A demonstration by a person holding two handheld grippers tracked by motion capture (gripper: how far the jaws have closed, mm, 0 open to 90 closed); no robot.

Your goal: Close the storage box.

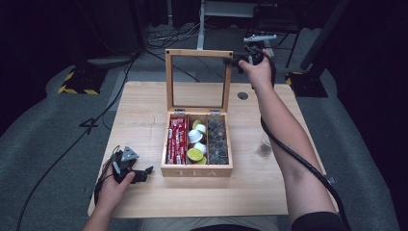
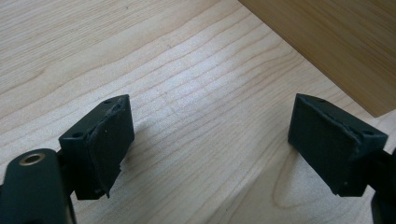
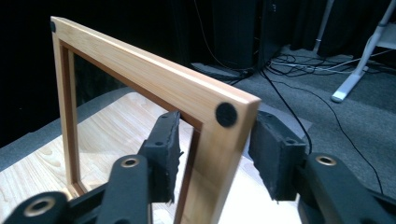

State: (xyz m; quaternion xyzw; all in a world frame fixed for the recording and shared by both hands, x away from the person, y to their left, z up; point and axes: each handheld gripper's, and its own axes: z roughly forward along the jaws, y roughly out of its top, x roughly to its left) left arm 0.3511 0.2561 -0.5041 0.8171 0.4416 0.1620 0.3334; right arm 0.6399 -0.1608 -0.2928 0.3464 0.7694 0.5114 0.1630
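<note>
1. Wood-grain tabletop (image 2: 196, 107) lies under the left gripper (image 1: 137, 174), which rests near the table's front left corner, just left of the box; its jaws stand spread wide with only bare wood between them.
2. Centre of the table holds the open wooden tea box marked TEA (image 1: 196, 171). Its three compartments run front to back: red sachets (image 1: 176, 139) on the left, round capsules (image 1: 196, 137) in the middle, dark pods (image 1: 217, 139) on the right.
3. Hinged at the box's rear edge, the wooden-framed glass lid (image 1: 197, 54) stands upright, its long axis running left to right across the table and its free edge pointing up.
4. At the lid's upper right corner (image 3: 224, 116), the right gripper (image 1: 239, 60) straddles the frame's side rail. Its pads (image 3: 163, 149) sit on either side of the wood, partly closed and close to it; whether they press on it I cannot tell.
</note>
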